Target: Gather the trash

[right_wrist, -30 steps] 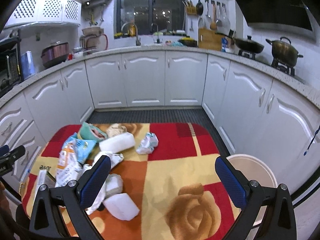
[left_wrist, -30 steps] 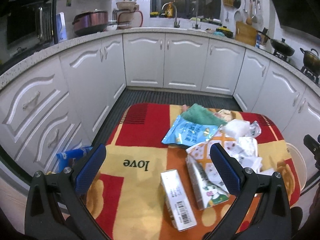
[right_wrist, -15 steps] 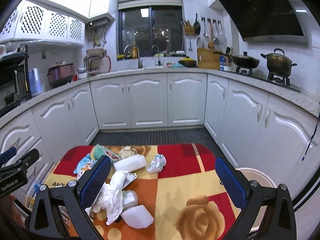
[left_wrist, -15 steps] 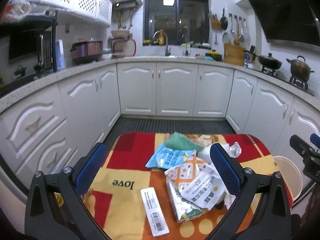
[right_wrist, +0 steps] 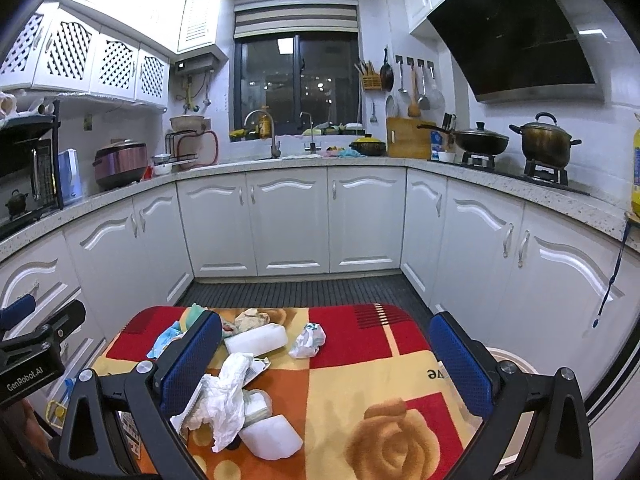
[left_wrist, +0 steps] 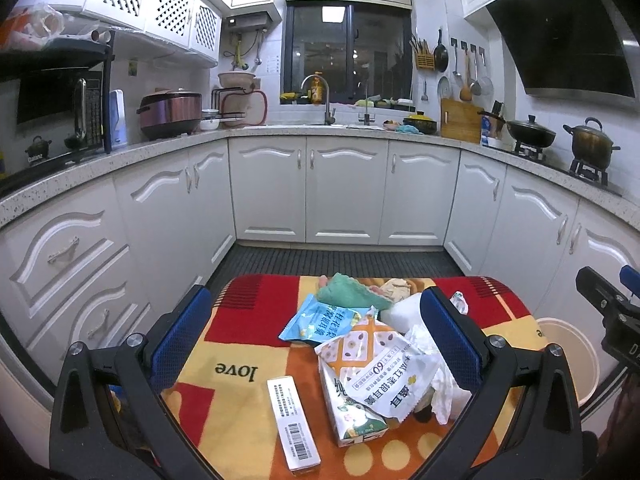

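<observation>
Item: both views have risen and pulled back from the tabletop. I hold left gripper and right gripper spread, empty. Trash pile lies below, ahead of the left gripper; nothing collected yet.

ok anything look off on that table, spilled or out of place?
Nothing spilled. Loose trash is heaped on the table's left half: blue snack bag, white wrapper, long box, crumpled tissue. One wadded wrapper lies apart. Both grippers are open and empty.

Trash heap left, bare cloth right
</observation>
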Demonstrator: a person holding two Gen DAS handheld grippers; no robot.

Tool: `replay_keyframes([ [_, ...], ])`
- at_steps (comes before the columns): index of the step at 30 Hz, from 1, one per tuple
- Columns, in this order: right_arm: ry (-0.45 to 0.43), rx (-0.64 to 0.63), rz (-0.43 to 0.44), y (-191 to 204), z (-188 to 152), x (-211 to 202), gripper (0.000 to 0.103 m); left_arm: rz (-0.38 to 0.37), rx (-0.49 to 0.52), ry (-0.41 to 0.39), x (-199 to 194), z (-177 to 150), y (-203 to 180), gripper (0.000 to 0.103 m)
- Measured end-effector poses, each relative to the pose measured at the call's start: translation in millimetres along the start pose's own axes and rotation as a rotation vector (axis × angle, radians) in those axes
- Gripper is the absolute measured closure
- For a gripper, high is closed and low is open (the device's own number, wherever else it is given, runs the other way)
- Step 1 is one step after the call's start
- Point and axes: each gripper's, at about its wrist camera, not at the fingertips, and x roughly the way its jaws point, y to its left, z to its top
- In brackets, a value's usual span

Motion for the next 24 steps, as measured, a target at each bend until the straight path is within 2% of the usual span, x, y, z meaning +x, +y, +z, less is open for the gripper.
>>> replay_keyframes([
  [24, 0.007, 0.01, -0.007, -0.2, -2.6, 3.0, 0.0, 0.003, -0.002, -0.006, -1.2, -0.8, 1.4, 0.0],
])
